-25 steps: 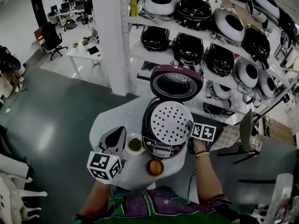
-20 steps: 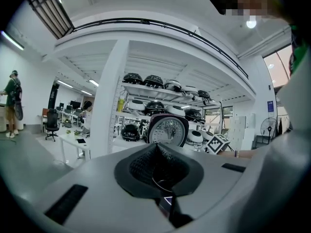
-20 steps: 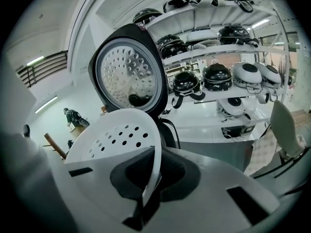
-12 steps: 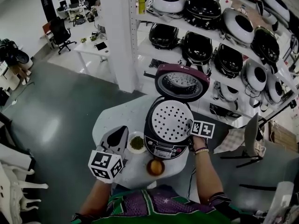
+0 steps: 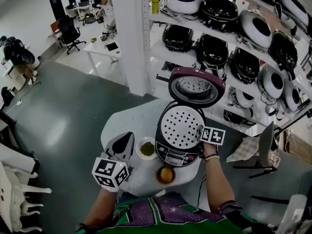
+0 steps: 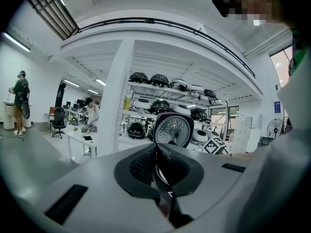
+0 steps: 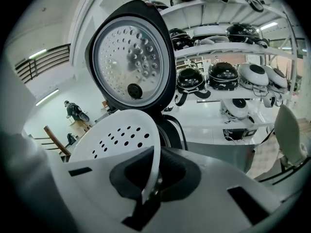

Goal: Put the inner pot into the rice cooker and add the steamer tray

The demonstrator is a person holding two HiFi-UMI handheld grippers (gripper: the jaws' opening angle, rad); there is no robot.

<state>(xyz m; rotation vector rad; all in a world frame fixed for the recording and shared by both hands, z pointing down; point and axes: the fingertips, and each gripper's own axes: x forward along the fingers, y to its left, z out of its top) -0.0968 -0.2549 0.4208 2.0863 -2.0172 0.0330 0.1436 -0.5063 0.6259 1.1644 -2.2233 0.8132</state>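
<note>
Lowered since before, your right gripper (image 5: pixel 201 129) clamps the steamer tray (image 5: pixel 181 126) over the rice cooker (image 5: pixel 176 157); seat it level, then release; left gripper (image 5: pixel 123 143) closed, empty.

Purple-green shirt (image 5: pixel 161 213), wrist bracelet (image 5: pixel 211 158)

No legible text, brand or number anywhere. The rice cooker (image 5: pixel 181 135) has print on its front control panel (image 5: pixel 176 158), too small to read. The marker cube left of the cooker (image 5: pixel 109 173) and the one at its right edge (image 5: pixel 213 135) carry black-and-white square patterns only, no letters. The blue wall sign (image 6: pixel 277 107) right of the cooker is unreadable.
</note>
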